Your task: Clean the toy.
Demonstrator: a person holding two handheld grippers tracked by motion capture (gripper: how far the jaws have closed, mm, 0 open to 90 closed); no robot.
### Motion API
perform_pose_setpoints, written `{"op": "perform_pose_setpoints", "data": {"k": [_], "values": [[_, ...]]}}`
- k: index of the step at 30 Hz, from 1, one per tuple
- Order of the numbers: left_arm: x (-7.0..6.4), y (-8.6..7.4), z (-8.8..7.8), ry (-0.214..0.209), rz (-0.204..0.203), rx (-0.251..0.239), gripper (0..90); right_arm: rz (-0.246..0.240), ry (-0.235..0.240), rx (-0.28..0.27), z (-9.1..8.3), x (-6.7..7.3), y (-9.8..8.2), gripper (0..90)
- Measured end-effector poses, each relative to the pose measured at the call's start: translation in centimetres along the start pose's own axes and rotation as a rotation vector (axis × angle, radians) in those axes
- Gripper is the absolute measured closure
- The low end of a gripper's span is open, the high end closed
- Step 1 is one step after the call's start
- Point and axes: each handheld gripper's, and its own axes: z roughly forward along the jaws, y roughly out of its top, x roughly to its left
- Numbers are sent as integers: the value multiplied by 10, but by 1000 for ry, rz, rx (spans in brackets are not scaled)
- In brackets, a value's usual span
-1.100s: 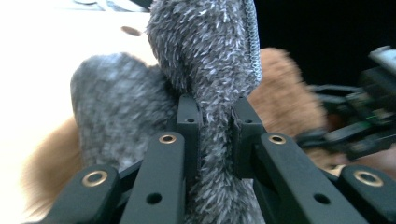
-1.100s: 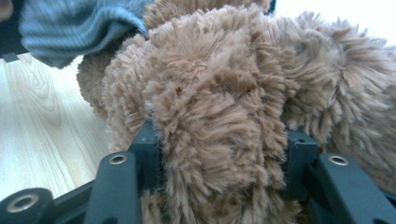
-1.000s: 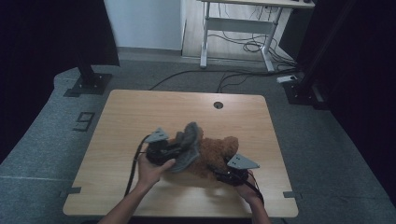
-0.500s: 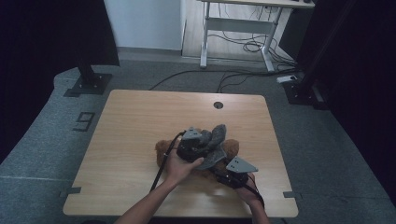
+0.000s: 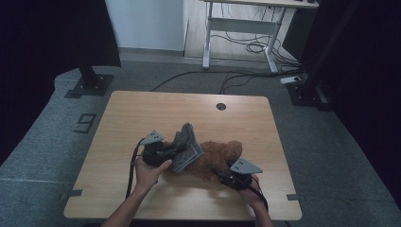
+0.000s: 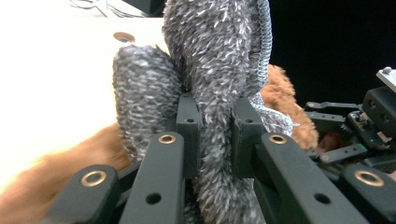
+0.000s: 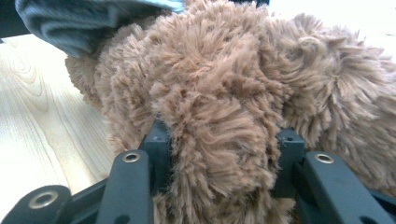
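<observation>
- Your right gripper [image 5: 226, 174] is clamped on a thick tuft of the brown plush toy [image 5: 218, 156]; its jaws have just been closing, and in the right gripper view the fur [image 7: 219, 116] bulges up between the pads. It pins the toy at the near right of the table.
- Your left gripper [image 5: 166, 152] grips a fold of the grey fuzzy garment [image 5: 185, 147], jaws narrow, the pile [image 6: 215, 93] squeezed between both pads.
- Change: a second ago that hand was left of the toy; half a second ago it had swung right, across the toy; now it is back at the left, with the garment raised over the toy's left end.
- Judgement: you are working the grey piece against the anchored toy, either dressing it or pulling it free; which of the two I cannot tell.
- Surface: light wooden table [image 5: 142, 113], bare apart from these items, with a round cable hole [image 5: 221, 106] near the far edge.
- Room: grey carpet with a "9" marker [image 5: 84, 123] at left, black stand bases either side, a white-framed desk [image 5: 246, 33] and loose cables beyond.
</observation>
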Motion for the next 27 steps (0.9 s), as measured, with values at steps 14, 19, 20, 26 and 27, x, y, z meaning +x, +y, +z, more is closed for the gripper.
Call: {"op": "perform_pose_setpoints", "data": {"k": [14, 19, 20, 26, 27], "values": [[53, -28, -33, 39, -127, -47, 771, 9, 4, -9, 0, -2, -1, 537], [35, -18, -28, 0, -96, -51, 770, 12, 6, -14, 0, -2, -2, 537], [27, -12, -23, -16, -72, -40, 770, 15, 7, -14, 0, -3, -2, 537], [-16, 19, 14, -91, 9, -3, 771, 21, 5, -17, 0, -3, -3, 537], [-22, 22, 21, -117, 9, 7, 771, 21, 6, -18, 0, -3, -3, 537]]}}
